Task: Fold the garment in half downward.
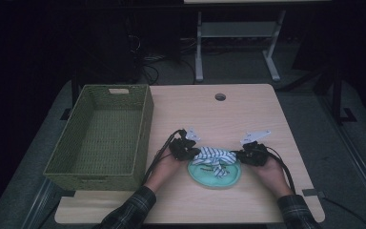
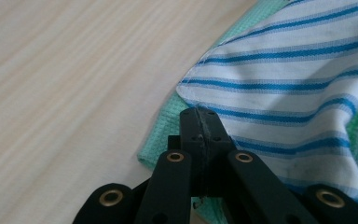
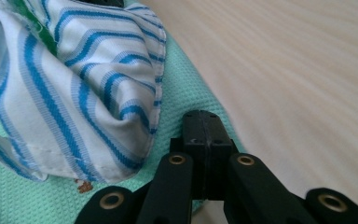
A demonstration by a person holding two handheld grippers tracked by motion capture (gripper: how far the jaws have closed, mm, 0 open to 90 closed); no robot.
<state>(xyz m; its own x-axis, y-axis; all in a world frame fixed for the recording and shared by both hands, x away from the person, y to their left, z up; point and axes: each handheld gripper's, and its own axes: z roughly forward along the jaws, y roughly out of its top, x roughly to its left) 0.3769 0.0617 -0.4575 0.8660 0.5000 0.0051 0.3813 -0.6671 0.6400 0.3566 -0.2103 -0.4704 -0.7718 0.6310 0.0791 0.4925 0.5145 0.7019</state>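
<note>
Looking down from the high view, the striped cloth (image 1: 213, 155) lies bunched up on top of the green cloth (image 1: 214, 177), low in the middle of the frame, near the front edge of the table (image 1: 248, 114). The left gripper (image 1: 190, 151) sits at the left end of the striped cloth and the right gripper (image 1: 240, 155) sits at its right end. Both have their jaws pressed together, and I see no cloth caught between them. In the left gripper view the tips rest right by a striped corner (image 2: 279, 79), over the green cloth's edge (image 2: 161, 135). In the right gripper view the tips sit on the green cloth (image 3: 186, 93) just beside the striped hem (image 3: 121, 112). I think the job now is to pick up the striped cloth (maybe to put it in the basket (image 1: 143, 124) at the left of the frame). To do it well, open the jaws first, slide one jaw under the striped edge only, then pinch. Take care not to grab the green cloth too. Lift both ends together so nothing drags.
</note>
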